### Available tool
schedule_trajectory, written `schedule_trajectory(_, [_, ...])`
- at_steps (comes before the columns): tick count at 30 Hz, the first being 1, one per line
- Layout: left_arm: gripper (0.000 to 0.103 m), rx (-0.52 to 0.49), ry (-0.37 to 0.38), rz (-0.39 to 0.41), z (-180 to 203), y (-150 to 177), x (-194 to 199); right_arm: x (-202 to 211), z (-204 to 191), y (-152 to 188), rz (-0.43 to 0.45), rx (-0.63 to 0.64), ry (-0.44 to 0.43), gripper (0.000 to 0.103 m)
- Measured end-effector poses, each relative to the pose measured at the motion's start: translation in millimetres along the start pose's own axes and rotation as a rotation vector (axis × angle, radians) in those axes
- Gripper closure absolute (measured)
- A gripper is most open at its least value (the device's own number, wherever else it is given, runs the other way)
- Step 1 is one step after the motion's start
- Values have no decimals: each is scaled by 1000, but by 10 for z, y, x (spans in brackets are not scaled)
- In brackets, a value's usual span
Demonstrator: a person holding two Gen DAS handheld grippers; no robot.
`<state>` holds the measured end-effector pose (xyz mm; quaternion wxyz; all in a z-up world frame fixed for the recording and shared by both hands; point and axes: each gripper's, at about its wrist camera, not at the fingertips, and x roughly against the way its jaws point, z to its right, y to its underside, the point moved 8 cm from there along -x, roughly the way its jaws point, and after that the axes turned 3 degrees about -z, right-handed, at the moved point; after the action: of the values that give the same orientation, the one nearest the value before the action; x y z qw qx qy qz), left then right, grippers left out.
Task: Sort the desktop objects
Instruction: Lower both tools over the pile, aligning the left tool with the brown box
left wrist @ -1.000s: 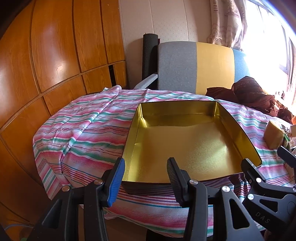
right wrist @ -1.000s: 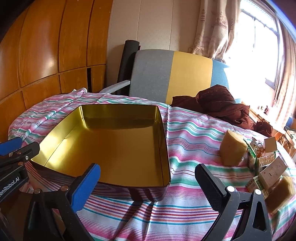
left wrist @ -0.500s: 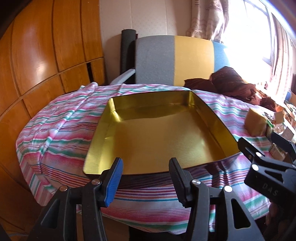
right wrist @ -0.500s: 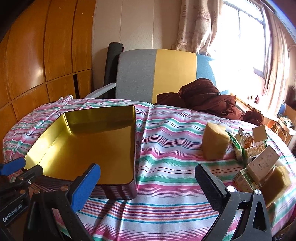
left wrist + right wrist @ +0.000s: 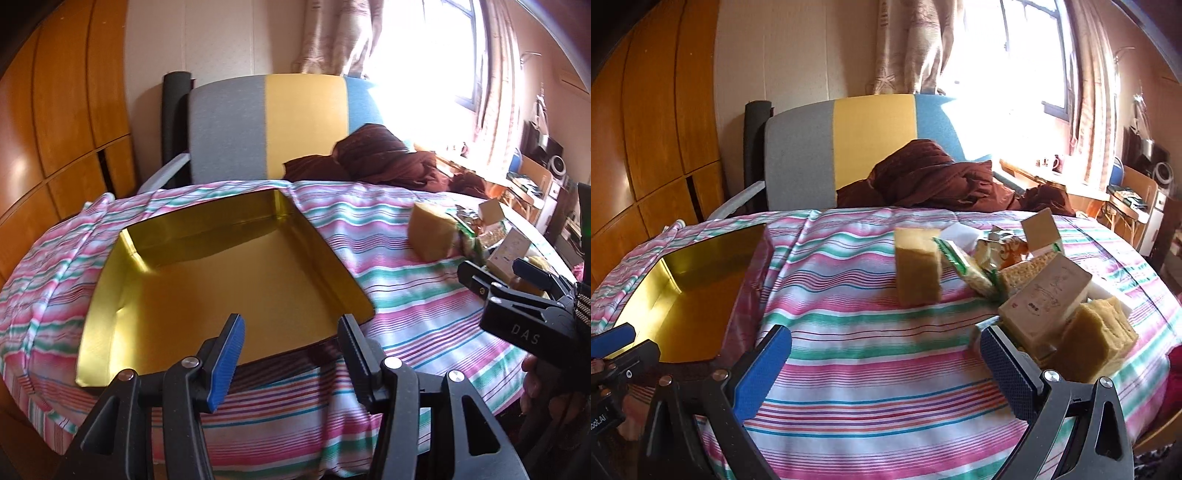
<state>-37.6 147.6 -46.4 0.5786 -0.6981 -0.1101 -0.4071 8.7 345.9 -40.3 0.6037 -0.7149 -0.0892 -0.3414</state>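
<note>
Both empty and spread open, the left gripper (image 5: 288, 354) faces the gold tin (image 5: 221, 280) while the "DAS"-marked right gripper (image 5: 882, 363) alone shows a beige carton (image 5: 1043, 301), print perhaps Chinese, beside sponges (image 5: 918, 271).

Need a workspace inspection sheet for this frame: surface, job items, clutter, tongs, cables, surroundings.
Surface: striped tablecloth, wrinkled near the tin.
Job's things: empty gold tin; yellow sponge block standing alone; pile of packets and boxes with a second sponge.
Clutter: brown bundled cloth at the far edge.
Grippers: left tongs open, empty, before the tin; right tongs open, empty, near the pile.
Cables: nothing seen.
Surroundings: grey-yellow-blue chair, wooden panels, bright window.
</note>
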Motion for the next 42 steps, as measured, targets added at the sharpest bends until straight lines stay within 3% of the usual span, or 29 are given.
schedule_trajectory(14, [49, -240, 191, 25, 1110, -215, -294, 448, 1134, -231, 109, -177, -87, 0])
schedule_trajectory(16, [37, -264, 223, 21, 1255, -208, -343, 471, 1285, -233, 100, -205, -87, 0])
schedule_trajectory(21, [34, -308, 311, -16, 1577, -161, -480, 472, 1648, -169, 67, -270, -64, 0])
schedule_trajectory(24, [23, -318, 361, -60, 1736, -114, -592, 473, 1872, -122, 63, -339, -62, 0])
schedule_trajectory(37, [23, -387, 426, -114, 2202, -123, -793, 351, 2337, 105, 49, -473, -50, 0])
schedule_trajectory(42, [23, -465, 467, -89, 2465, -297, -789, 315, 2443, 152, 60, -506, -62, 0])
